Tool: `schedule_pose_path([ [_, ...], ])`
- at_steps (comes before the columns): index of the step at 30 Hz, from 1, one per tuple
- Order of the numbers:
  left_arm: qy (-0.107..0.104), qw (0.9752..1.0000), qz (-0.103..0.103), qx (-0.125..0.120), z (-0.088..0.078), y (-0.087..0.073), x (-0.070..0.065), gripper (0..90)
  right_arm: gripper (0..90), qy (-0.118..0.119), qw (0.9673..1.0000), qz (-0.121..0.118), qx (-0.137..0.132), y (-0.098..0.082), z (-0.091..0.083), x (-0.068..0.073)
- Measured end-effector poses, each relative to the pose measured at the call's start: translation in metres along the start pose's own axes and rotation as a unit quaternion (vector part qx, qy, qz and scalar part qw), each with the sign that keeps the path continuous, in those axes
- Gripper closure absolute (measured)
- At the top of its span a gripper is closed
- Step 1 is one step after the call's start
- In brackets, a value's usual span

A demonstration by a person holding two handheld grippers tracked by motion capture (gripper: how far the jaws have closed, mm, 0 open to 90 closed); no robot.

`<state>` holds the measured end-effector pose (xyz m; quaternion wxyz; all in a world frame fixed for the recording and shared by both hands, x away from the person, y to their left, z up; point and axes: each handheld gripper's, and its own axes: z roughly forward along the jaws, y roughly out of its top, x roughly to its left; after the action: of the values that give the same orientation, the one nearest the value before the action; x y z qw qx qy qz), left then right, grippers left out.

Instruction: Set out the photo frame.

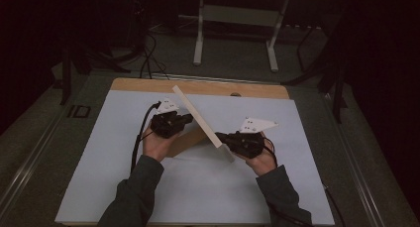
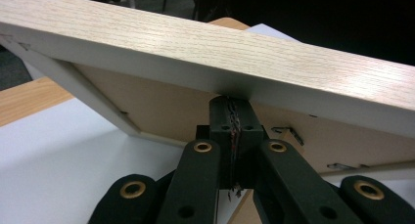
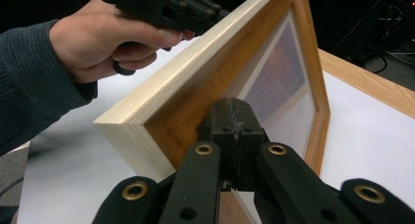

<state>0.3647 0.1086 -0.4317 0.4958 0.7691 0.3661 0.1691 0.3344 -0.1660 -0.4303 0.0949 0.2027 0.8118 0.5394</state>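
My left gripper (image 2: 234, 117) has its 2 jaws pressed together, nothing between them, tips nosing up against the back of the picture frame (image 2: 205, 48) just under its pale wooden edge. The brown backing board (image 2: 161, 111) is right in front of me there, with small metal clips (image 2: 288, 132) off to one side. My right gripper (image 3: 235, 117) is the same story: jaws together, gripping nothing, tips set against the front moulding of the frame (image 3: 195, 87) near its lower corner, beside the glass (image 3: 279, 72).

Out from the tips: in the high view the frame (image 1: 198, 119) stands on its edge, tilted, between my 2 hands, running diagonally from back left to front right, its lower end on the white table sheet (image 1: 124, 167). My left gripper (image 1: 184, 121) is at its back side, my right gripper (image 1: 222, 136) at its front side near the low end, so the frame is propped between closed tips, not clamped.

From the right gripper view I can see my left hand (image 3: 103, 43) wrapped around the left gripper (image 3: 215, 14) at the frame's top edge, dark sleeve (image 3: 34, 92) behind it.

Farther out, the wooden table edge (image 1: 198, 86) shows beyond the sheet, then grey floor (image 1: 233, 58) and the legs of a white stand (image 1: 198, 43)
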Motion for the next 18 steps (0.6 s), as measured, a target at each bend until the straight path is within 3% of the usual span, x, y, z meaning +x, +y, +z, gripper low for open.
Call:
schedule_pose_path([
  [18,-0.015,0.9998,0.008,0.001,0.018,0.009,0.004,90.0,89.8,0.017,0.9998,-0.005,0.004,0.005,0.016,0.007],
])
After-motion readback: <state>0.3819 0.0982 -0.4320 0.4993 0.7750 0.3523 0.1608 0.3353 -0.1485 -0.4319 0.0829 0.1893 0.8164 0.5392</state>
